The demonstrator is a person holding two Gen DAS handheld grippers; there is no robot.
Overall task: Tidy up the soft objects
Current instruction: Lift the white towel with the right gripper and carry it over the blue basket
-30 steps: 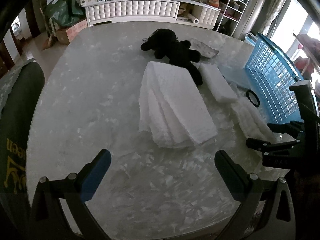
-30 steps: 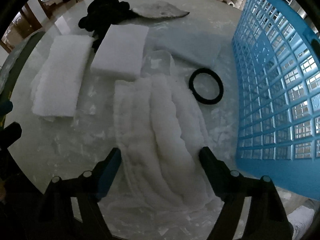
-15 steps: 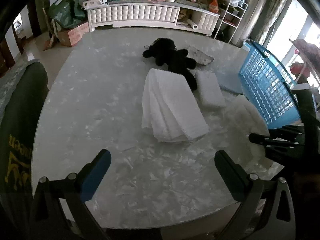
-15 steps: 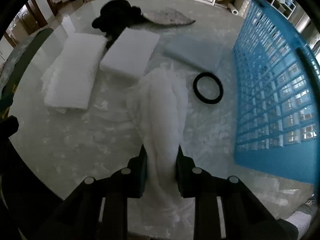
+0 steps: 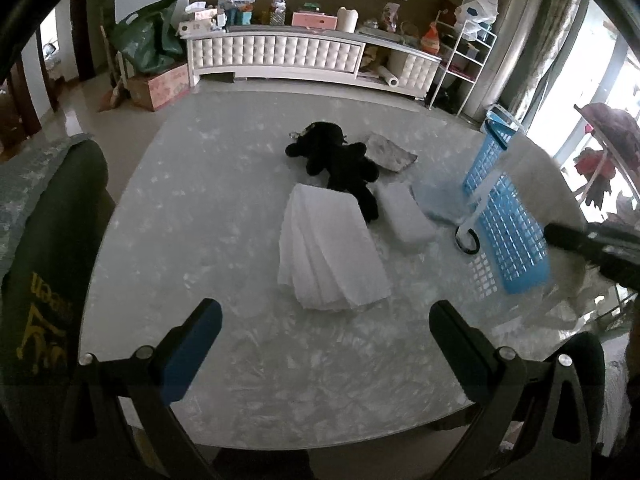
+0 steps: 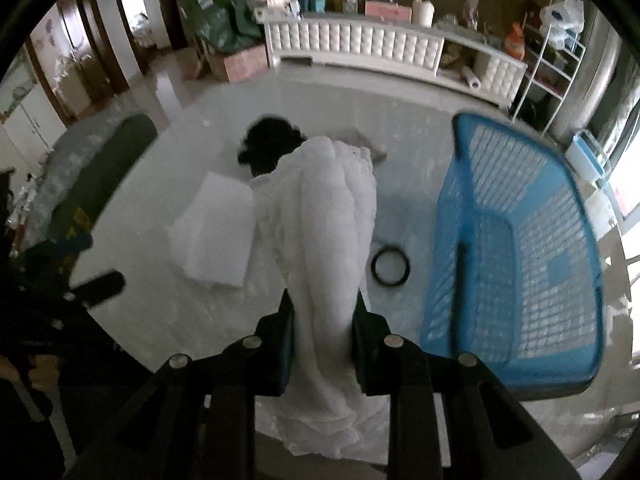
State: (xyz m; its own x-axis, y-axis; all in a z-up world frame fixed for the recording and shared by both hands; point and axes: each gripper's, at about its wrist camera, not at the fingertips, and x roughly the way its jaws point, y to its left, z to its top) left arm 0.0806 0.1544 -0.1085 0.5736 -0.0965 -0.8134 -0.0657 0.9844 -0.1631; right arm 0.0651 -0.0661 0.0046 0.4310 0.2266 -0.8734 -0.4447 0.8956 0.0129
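The right gripper [image 6: 322, 334] has its fingers clamped on the white fleece cloth [image 6: 320, 216]: light, limp, probably draggy, so bunched-middle holds suit. The left gripper [image 5: 324, 344] has its fingers apart.

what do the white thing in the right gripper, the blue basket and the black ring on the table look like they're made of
White fluffy cloth: looks like plush fleece or wadding; it sags in soft ridged folds from the right gripper.
Blue basket: rigid moulded plastic, judging by its even grid of holes and smooth rim.
Black ring: thin, matte, perhaps rubber or elastic; too small to be sure.
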